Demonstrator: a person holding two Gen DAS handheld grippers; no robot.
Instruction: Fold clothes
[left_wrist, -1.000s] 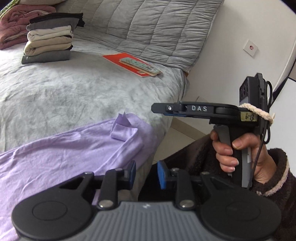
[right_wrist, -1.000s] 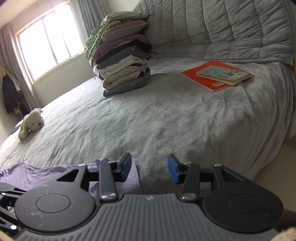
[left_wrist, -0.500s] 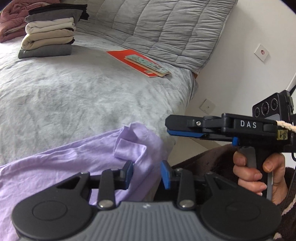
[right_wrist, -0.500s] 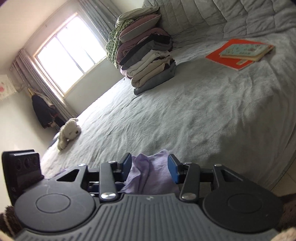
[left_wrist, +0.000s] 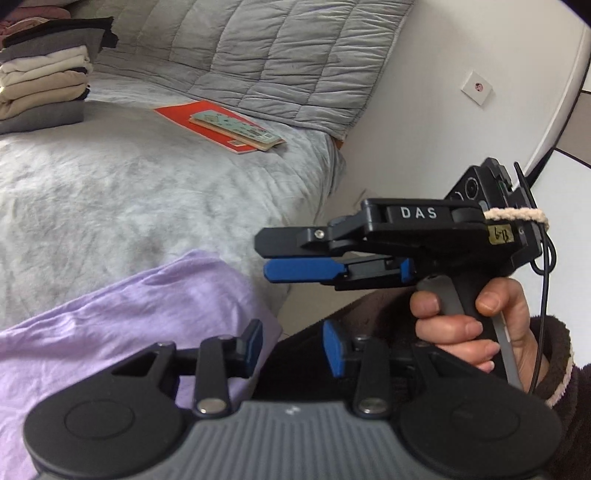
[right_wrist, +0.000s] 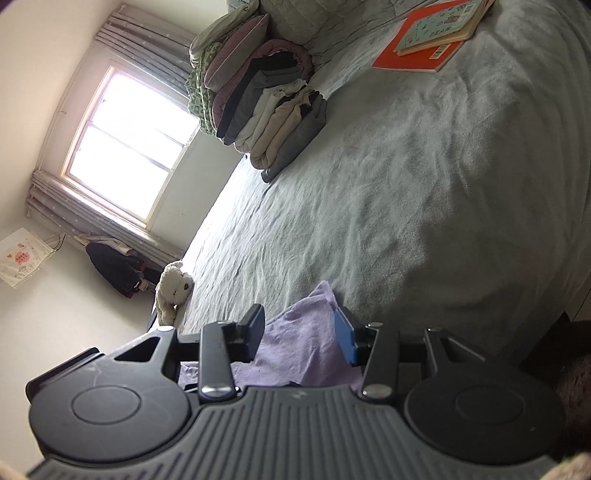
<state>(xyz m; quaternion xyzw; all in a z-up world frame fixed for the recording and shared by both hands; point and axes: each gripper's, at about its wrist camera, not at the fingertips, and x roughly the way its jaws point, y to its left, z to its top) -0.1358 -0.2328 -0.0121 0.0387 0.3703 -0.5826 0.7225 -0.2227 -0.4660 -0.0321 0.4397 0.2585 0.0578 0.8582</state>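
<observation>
a big bed (left_wrist: 110, 192) under a soft grey cover, wide and wrinkled. a quilted grey blanket (left_wrist: 280, 55) leaning up at the far end. a bright window (right_wrist: 129, 155) with curtains on the side wall.

a purple garment (left_wrist: 122, 314) spread flat at the near edge of the bed, one end reaching the corner by the floor. in the right wrist view, a raised bit of the same purple cloth (right_wrist: 306, 343) standing between the right gripper's pads.

a tall stack of folded clothes (right_wrist: 273, 129) far back on the bed, well apart from the purple garment. more piled bedding behind it.

right gripper (left_wrist: 291, 254) turned on its side, held in a hand (left_wrist: 469, 328) with a dark fuzzy sleeve. pads apart, cloth between them but not squeezed.

left gripper (left_wrist: 291, 347) low over the edge of the purple garment, jaws opening, nothing pinched between them.

an orange book (left_wrist: 199, 122) with a smaller book on top, near the blanket.

a little white teddy (right_wrist: 171, 291) at the far bed edge.
</observation>
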